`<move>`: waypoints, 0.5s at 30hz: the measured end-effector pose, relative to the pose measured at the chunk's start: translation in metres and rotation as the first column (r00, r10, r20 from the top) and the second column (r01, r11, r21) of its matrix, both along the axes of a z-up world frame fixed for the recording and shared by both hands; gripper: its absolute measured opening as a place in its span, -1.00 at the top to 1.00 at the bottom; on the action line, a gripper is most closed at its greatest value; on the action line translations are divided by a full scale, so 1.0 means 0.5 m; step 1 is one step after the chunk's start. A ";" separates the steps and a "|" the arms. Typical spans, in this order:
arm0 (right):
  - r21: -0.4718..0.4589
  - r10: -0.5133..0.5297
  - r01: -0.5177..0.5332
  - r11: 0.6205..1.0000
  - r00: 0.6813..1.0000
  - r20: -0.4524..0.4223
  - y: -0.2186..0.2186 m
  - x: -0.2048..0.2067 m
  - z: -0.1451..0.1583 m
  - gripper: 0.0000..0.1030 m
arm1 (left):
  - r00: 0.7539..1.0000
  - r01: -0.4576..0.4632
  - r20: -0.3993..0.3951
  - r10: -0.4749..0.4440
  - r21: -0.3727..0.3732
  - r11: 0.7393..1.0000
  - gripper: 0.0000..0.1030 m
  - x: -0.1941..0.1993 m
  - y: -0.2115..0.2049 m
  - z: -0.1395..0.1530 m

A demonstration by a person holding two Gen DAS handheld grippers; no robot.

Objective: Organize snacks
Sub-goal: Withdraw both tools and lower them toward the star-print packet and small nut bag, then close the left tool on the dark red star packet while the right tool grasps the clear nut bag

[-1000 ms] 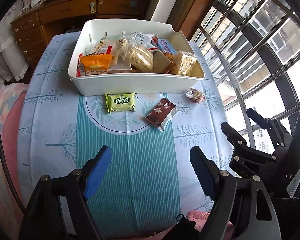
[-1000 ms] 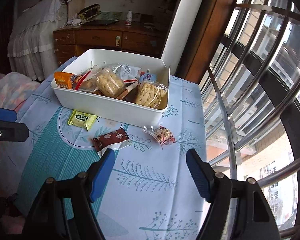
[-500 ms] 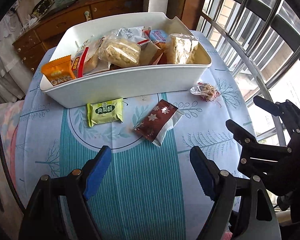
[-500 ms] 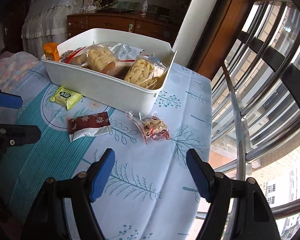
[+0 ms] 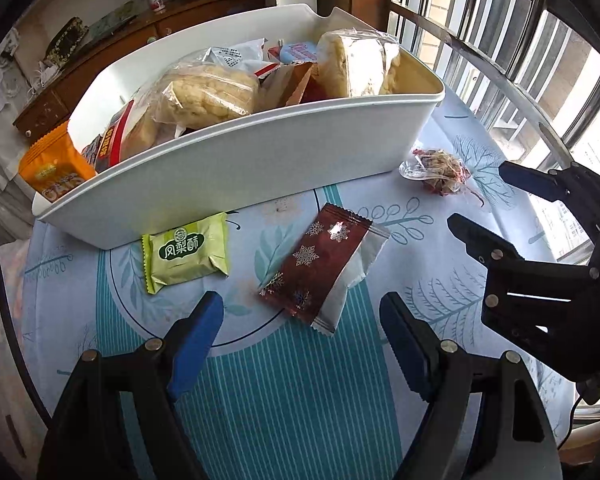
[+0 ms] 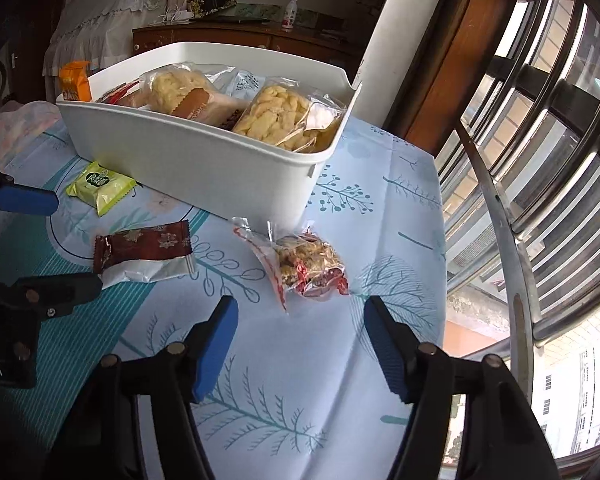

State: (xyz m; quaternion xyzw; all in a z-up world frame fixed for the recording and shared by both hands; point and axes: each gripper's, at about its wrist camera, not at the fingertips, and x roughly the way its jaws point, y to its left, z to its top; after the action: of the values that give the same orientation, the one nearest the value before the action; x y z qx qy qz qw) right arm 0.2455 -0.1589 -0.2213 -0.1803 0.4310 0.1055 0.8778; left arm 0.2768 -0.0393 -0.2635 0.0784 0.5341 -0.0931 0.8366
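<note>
A white bin (image 5: 240, 168) (image 6: 188, 160) full of snack bags stands on the patterned tablecloth. In front of it lie a green packet (image 5: 186, 252) (image 6: 100, 186), a brown snowflake packet (image 5: 320, 264) (image 6: 140, 248) and a small clear bag of mixed snack (image 5: 440, 170) (image 6: 308, 264). My left gripper (image 5: 300, 306) (image 6: 56, 240) hangs open just above the brown packet's near end, nothing between its pads. My right gripper (image 6: 302, 304) (image 5: 488, 200) is low over the cloth, its jaws closing. The clear bag lies just beyond its tips, untouched.
The tablecloth (image 5: 280, 400) ends close to the window bars (image 6: 540, 160) on the right. A wooden dresser (image 6: 220, 34) with a small bottle stands behind the bin. Pink bedding (image 6: 24, 120) lies at the left.
Both grippers have come down and forward toward the table, so the loose packets and the bin look larger. The right jaws have narrowed. The snacks lie where they were.
</note>
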 end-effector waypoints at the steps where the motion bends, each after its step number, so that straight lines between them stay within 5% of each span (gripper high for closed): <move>1: -0.001 -0.002 0.002 1.000 1.000 0.001 0.001 0.005 -0.004 -0.28 | 1.000 0.007 0.004 -0.007 0.010 1.000 -0.55 0.003 -0.005 -0.005; 15: 0.026 -0.010 0.010 1.000 1.000 -0.010 -0.001 0.068 -0.041 -0.16 | 0.998 0.067 -0.014 -0.066 0.043 0.997 -0.55 0.049 -0.052 -0.051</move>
State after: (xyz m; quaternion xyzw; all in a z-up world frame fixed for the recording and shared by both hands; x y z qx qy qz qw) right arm 0.2792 -0.1594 -0.2421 -0.1663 0.4349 0.1076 0.8784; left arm 0.3012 -0.0655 -0.2889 0.1138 0.5384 -0.1098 0.8277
